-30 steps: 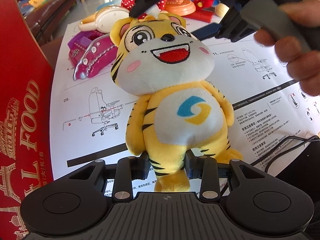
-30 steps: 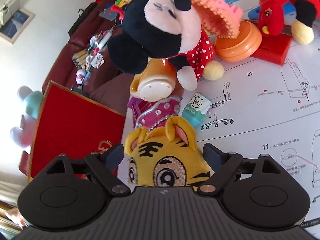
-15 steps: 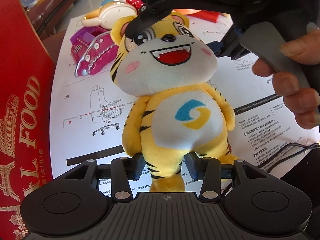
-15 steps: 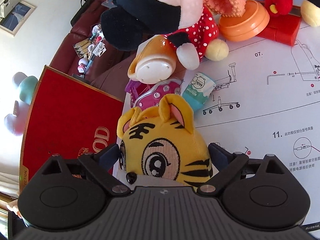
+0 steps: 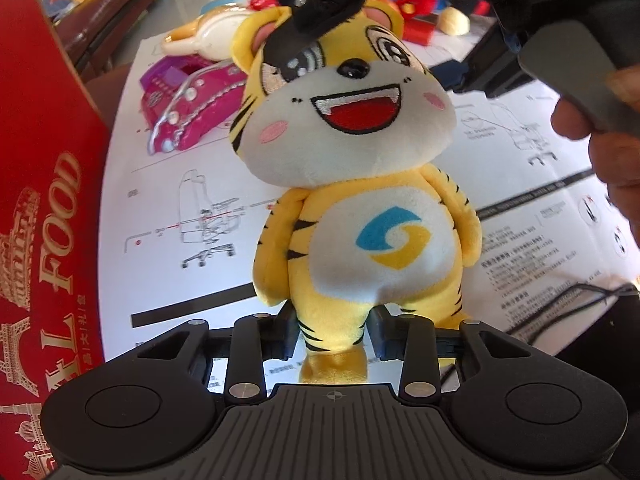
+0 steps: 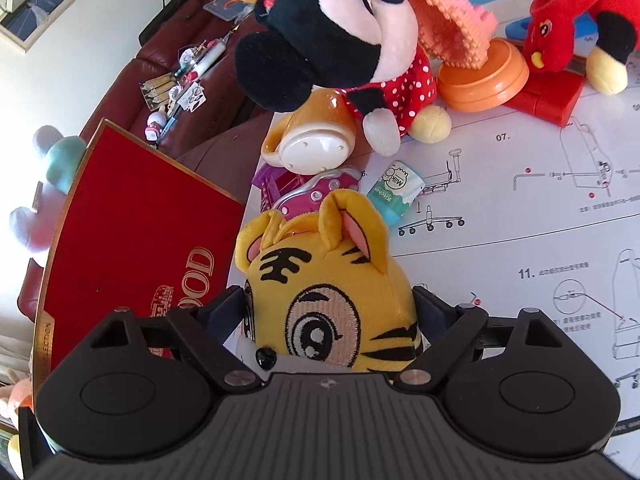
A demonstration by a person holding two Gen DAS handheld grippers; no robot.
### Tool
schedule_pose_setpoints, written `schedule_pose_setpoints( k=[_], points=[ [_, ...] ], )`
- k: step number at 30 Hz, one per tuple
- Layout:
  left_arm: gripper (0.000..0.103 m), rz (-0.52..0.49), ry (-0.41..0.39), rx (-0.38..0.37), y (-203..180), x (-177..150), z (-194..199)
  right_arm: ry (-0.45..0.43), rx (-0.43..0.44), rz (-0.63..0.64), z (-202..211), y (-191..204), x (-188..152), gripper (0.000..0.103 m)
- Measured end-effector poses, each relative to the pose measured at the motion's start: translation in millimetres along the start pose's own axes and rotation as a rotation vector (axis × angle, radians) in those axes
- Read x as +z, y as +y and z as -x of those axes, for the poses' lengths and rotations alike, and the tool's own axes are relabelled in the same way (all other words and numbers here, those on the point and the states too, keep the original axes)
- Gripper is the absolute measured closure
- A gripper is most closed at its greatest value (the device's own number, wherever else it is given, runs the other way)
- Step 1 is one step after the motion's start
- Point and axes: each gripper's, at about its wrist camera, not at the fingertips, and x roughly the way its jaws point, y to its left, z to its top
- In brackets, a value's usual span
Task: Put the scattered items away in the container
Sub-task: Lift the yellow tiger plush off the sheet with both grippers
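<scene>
A yellow plush tiger (image 5: 360, 208) stands upright over the white instruction sheet. My left gripper (image 5: 334, 334) is shut on one of its legs. In the right wrist view my right gripper (image 6: 328, 312) straddles the tiger's head (image 6: 328, 304), its fingers against both sides. From the left wrist view a right gripper finger (image 5: 296, 36) lies over the tiger's eye. The red box (image 5: 36, 216) marked FOOD stands just left of the tiger; it also shows in the right wrist view (image 6: 132, 236).
On the sheet beyond the tiger lie a pink toy shoe (image 6: 304, 196), a cream and orange toy (image 6: 312, 140), a small milk carton (image 6: 394, 194), a Minnie plush (image 6: 344, 40), a pink block toy on an orange base (image 6: 476, 60) and a red plush (image 6: 568, 24). A cable (image 5: 568, 300) lies at the right.
The right gripper has come down over the tiger's head and closed in on it. The tiger now sits closer to both cameras, still held by the leg in the left gripper.
</scene>
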Motion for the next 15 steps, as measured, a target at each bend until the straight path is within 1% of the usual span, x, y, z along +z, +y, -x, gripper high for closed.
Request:
schedule_pose_setpoints(
  k=[3, 6, 10, 15],
  points=[
    [0.071, -0.027, -0.008, -0.021, -6.7, -2.7, 1.5, -0.002, -0.013, 0.021, 6.5, -1.3, -4.0, 0.011],
    [0.070, -0.037, -0.016, -0.020, -10.0, -4.8, -1.1, -0.010, -0.014, -0.040, 6.7, -11.4, -6.3, 0.009],
    [0.071, -0.047, -0.023, -0.020, -10.9, -7.7, 2.4, 0.001, -0.027, -0.138, 2.4, -27.5, -7.6, 0.008],
    [0.071, -0.047, -0.021, -0.021, -16.3, -9.6, 7.5, 0.003, -0.007, -0.158, 3.4, -32.5, -8.6, 0.008]
  ],
)
